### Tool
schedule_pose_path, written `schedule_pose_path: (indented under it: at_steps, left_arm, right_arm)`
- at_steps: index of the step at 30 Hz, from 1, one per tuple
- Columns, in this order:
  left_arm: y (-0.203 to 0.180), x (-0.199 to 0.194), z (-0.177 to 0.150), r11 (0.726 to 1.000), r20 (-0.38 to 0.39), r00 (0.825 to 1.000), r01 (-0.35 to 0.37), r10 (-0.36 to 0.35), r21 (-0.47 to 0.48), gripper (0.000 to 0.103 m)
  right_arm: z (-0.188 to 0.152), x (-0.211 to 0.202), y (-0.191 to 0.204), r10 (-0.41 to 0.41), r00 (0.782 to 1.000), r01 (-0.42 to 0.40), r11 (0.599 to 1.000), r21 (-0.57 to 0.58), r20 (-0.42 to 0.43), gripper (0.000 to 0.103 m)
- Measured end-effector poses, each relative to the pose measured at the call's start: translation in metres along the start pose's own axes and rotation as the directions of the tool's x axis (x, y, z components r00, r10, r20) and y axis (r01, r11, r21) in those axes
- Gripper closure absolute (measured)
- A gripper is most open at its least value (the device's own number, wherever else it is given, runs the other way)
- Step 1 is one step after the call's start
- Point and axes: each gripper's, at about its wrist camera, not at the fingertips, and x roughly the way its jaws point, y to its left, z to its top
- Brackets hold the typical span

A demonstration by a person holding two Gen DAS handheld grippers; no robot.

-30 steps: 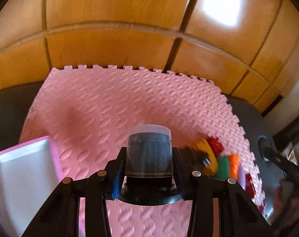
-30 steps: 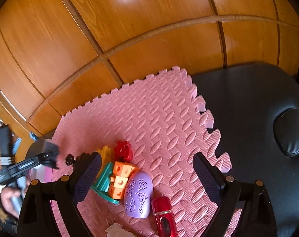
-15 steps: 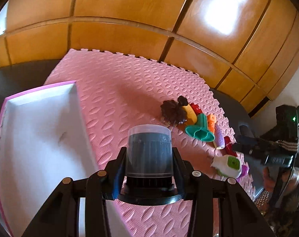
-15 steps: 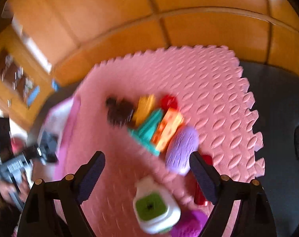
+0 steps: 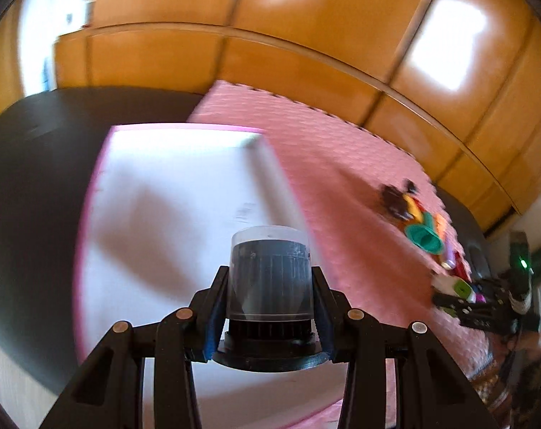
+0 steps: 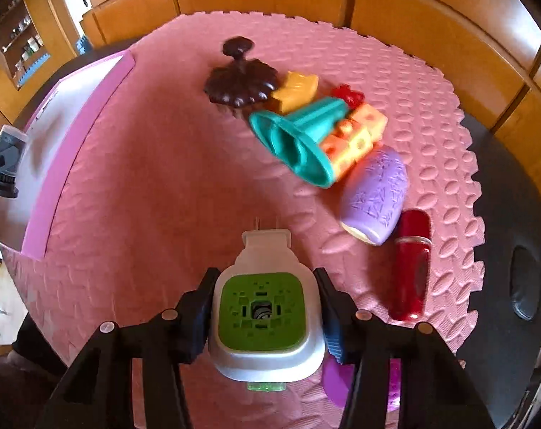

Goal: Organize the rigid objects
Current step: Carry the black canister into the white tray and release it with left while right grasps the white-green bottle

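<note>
Left wrist view: the pink-rimmed white tray (image 5: 170, 186) now fills the near left of the frame, where a second ago only its corner showed. The left gripper (image 5: 270, 307) hangs over the tray, tilted downward, its jaws clamped on the clear-capped dark cylindrical jar (image 5: 269, 271), the grip unchanged. The dark tabletop (image 5: 31, 164) lies left of the tray, and the pink foam puzzle mat (image 5: 342, 193) runs to the right. The toy pile sits far right on the mat, blurred. Orange-brown wooden cabinet panels (image 5: 306, 35) stand behind.

Right wrist view: the right gripper (image 6: 267, 314), wide and empty a second ago, now has the white plug-in device with a green square face (image 6: 261, 307) between its jaws, which are closing; both pads look to touch the device's sides. The device's two metal prongs point away toward the far side. The gripper points steeply down at the mat, and its view has rolled compared with the earlier frame.

Across the mat, left to right:
- tray at the far left edge, the other gripper with the jar above it
- dark brown scalloped lid with a knob (image 6: 240, 78)
- yellow block (image 6: 295, 89)
- teal plastic funnel-shaped toy (image 6: 299, 139), lying on its side
- small red toy (image 6: 347, 94)
- orange-yellow studded blocks (image 6: 356, 136), touching the funnel toy
- lilac embossed egg-shaped toy (image 6: 376, 196)
- red cylindrical bottle (image 6: 411, 264), just beside the egg toy
- magenta object (image 6: 336, 379), near, partly hidden behind the right finger
</note>
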Motion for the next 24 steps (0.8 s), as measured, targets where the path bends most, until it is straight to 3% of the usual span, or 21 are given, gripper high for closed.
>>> schedule_pose_path:
  at_steps: [2,14,21,24]
  left_arm:
    - [0.017,-0.002,0.004,0.999,0.011,1.000,-0.022,0.022,-0.028,0.060]
    - [0.053,0.038,0.052,0.984,0.032,0.983,-0.179,0.179,0.002,0.059]
    - [0.062,0.052,0.060,0.969,0.036,0.968,-0.247,0.248,-0.017,0.058]
    - [0.062,0.040,0.055,0.968,0.062,0.967,-0.246,0.248,-0.041,0.046]
  right_arm:
    - [-0.002,0.002,0.002,0.046,0.999,-0.046,0.999,0.024,0.004,0.051]
    - [0.005,0.005,0.010,0.020,1.000,-0.020,0.999,0.041,0.004,0.051]
    - [0.008,0.010,0.010,0.020,1.000,-0.021,0.999,0.039,0.015,0.051]
    - [0.006,0.009,0.007,0.024,1.000,-0.024,0.999,0.041,0.013,0.051]
